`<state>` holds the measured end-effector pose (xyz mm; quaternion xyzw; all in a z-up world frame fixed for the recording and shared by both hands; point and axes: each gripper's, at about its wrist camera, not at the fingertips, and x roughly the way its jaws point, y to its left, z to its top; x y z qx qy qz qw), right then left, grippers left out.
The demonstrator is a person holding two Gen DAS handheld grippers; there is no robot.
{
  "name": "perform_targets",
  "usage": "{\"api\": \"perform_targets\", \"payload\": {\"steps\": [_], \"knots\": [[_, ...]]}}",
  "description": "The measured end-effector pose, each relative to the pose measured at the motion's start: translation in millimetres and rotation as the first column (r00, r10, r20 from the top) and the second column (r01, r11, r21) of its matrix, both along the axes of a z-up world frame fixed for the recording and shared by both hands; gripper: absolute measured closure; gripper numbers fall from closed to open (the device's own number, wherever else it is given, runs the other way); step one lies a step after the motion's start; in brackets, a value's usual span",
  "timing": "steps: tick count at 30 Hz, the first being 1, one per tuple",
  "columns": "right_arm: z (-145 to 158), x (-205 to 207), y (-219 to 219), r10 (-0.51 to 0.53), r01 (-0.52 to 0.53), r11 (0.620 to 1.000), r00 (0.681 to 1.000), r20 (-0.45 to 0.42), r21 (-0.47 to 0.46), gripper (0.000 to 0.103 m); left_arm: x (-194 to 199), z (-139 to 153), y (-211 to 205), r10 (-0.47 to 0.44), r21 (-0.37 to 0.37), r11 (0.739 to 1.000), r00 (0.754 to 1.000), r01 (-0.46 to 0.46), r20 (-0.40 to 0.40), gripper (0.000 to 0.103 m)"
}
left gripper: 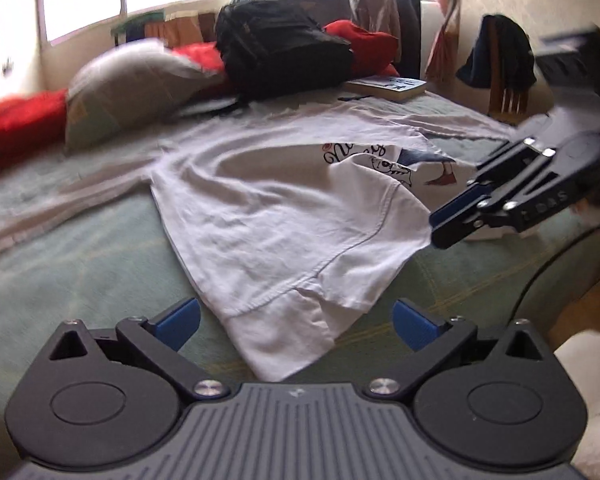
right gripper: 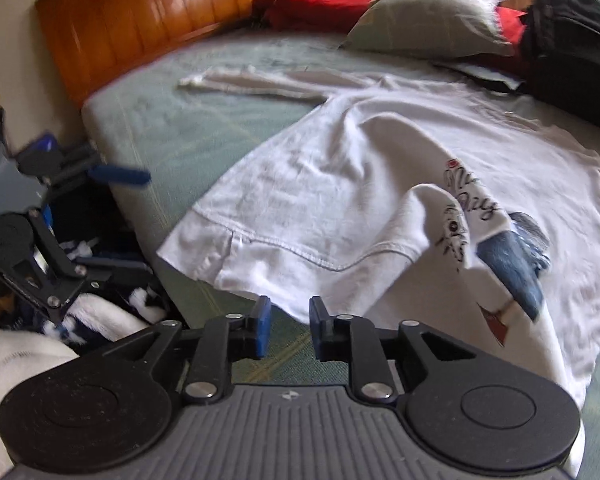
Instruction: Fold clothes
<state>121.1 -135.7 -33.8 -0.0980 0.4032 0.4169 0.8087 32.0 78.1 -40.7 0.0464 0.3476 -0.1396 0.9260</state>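
The left tongs (left gripper: 296, 322) stood wide open with nothing between the blue pads, hovering just above the near hem corner of the white shirt (left gripper: 268, 208), pitched down toward the bed (left gripper: 80, 248). The right tongs (right gripper: 286, 328) stood narrowly open, a small gap showing between the pads and no cloth in it; the folded-over hem edge lay just beyond their tips, apart from them. In the left view the right tongs reached in from the right side, tips close to the far corner of that same flap. The shirt lay spread across the green bed, print side partly up, its bottom part doubled back over the printed front, one long sleeve trailing toward the wooden headboard (right gripper: 148, 12). To do the fold well, it seemed best that each pair of tongs take only the top layer at its own hem corner, close squarely on the seam, then lift both corners together and level so the flap carries over without dragging the layer beneath. Uneven height would likely skew the crease. A grey pillow (right gripper: 432, 20) and a black backpack (left gripper: 284, 48) sat at the far side, well apart from the working edge.
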Motion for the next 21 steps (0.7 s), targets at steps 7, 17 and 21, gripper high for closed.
{"api": "perform_targets", "payload": {"steps": [7,17,21], "knots": [[13,-3,-24,-0.069,0.066,0.991,0.997,0.025,0.113,0.06,53,-37,49,0.08,-0.329,0.927,0.953,-0.179,-0.293,0.001],[3,16,-54,-0.183,0.185,0.957,0.983,-0.03,0.222,0.059,108,-64,87,0.016,-0.679,0.688,0.941,-0.257,-0.339,0.002],[1,21,-59,-0.198,0.201,0.949,0.98,-0.035,0.243,0.059,92,-70,94,-0.007,-0.742,0.615,0.938,-0.269,-0.346,0.009]]}}
